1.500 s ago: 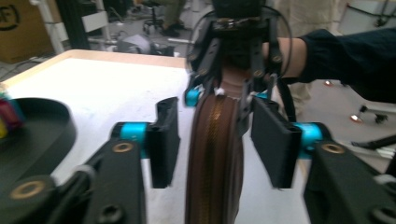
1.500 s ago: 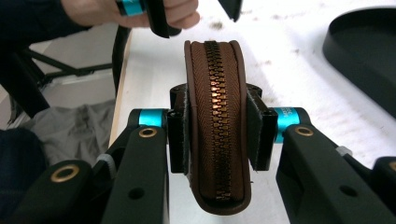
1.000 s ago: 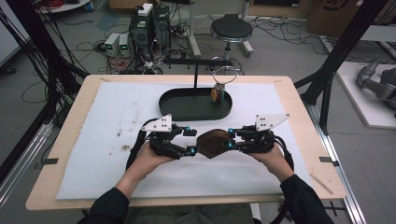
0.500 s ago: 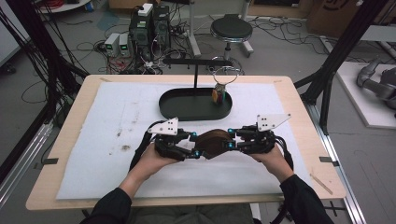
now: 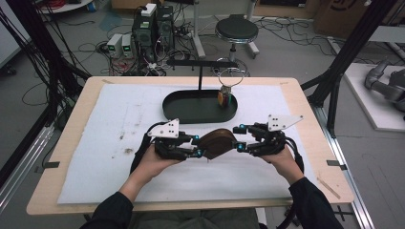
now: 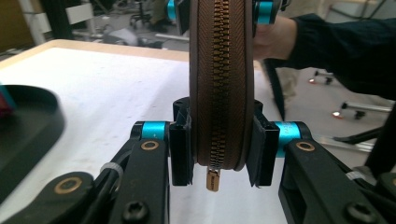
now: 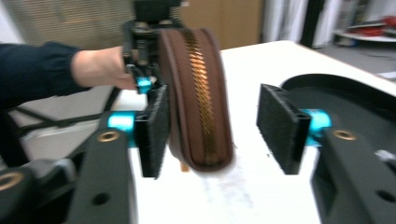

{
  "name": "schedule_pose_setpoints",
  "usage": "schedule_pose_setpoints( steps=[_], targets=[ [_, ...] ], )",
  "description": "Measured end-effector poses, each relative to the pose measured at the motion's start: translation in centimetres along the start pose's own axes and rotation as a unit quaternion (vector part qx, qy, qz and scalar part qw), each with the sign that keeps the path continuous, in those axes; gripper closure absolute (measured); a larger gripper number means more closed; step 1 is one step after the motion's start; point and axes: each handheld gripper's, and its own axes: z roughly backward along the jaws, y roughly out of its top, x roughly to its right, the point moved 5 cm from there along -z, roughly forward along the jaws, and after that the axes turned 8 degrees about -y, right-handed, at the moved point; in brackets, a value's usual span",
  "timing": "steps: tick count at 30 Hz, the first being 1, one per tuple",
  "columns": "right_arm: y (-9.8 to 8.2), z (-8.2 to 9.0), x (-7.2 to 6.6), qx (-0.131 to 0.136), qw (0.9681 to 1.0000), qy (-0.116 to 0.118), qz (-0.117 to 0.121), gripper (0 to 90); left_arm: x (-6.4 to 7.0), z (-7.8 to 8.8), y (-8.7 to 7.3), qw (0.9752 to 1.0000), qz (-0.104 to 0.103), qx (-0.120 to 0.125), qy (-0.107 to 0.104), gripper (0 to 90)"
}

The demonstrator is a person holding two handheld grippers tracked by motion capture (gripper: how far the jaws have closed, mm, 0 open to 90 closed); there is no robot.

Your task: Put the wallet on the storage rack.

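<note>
Over the table a brown pouch hangs mid-handover, its zip closed: the left gripper, jaws just closing, grasps one end, while the right gripper, jaws just opening, stands released, withdrawal remaining

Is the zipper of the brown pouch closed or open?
Closed. On the brown pouch the zipper teeth meet along the whole visible edge, and the pull hangs at its end, between the left gripper pads.

Even indoor light; right gripper view slightly blurred.
</note>
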Motion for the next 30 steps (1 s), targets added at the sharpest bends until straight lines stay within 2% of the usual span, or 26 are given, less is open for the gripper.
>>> schedule_pose_setpoints(
  steps=[2,5,9,13,17,20,21,25,30],
  targets=[
    [0.0,0.5,0.7,0.001,0.9997,-0.023,-0.003,40.0,-0.2,0.5,0.2,0.9999,-0.001,-0.001,0.015,66.7],
    [-0.3,1.2,1.5,-0.016,0.9974,-0.07,0.007,36.5,-0.7,1.1,0.6,0.9987,0.0,-0.019,0.046,66.7],
    [-0.5,2.0,2.7,-0.021,0.993,-0.117,0.001,33.9,-1.4,2.0,1.1,0.9962,0.006,-0.033,0.081,66.7],
    [-0.7,2.8,3.8,-0.017,0.9876,-0.156,-0.008,32.7,-2.4,2.8,1.7,0.9921,0.011,-0.042,0.118,66.7],
    [-1.0,3.5,4.6,-0.016,0.9814,-0.191,-0.016,32.7,-3.9,3.7,1.9,0.9869,0.027,-0.046,0.152,66.8],
    [-1.0,3.9,5.1,-0.013,0.977,-0.212,-0.023,32.8,-5.3,4.4,2.0,0.9815,0.044,-0.051,0.179,66.9],
    [-1.1,4.1,5.3,-0.011,0.9753,-0.22,-0.022,32.7,-5.6,4.5,2.0,0.9804,0.046,-0.055,0.184,66.9],
    [-1.3,4.4,5.7,-0.012,0.973,-0.229,-0.029,32.8,-7.1,5.1,2.3,0.9734,0.059,-0.064,0.212,66.9],
    [-1.5,4.6,5.9,-0.014,0.9712,-0.236,-0.032,32.9,-8.8,5.5,2.9,0.9642,0.062,-0.089,0.242,66.9]
  ],
)
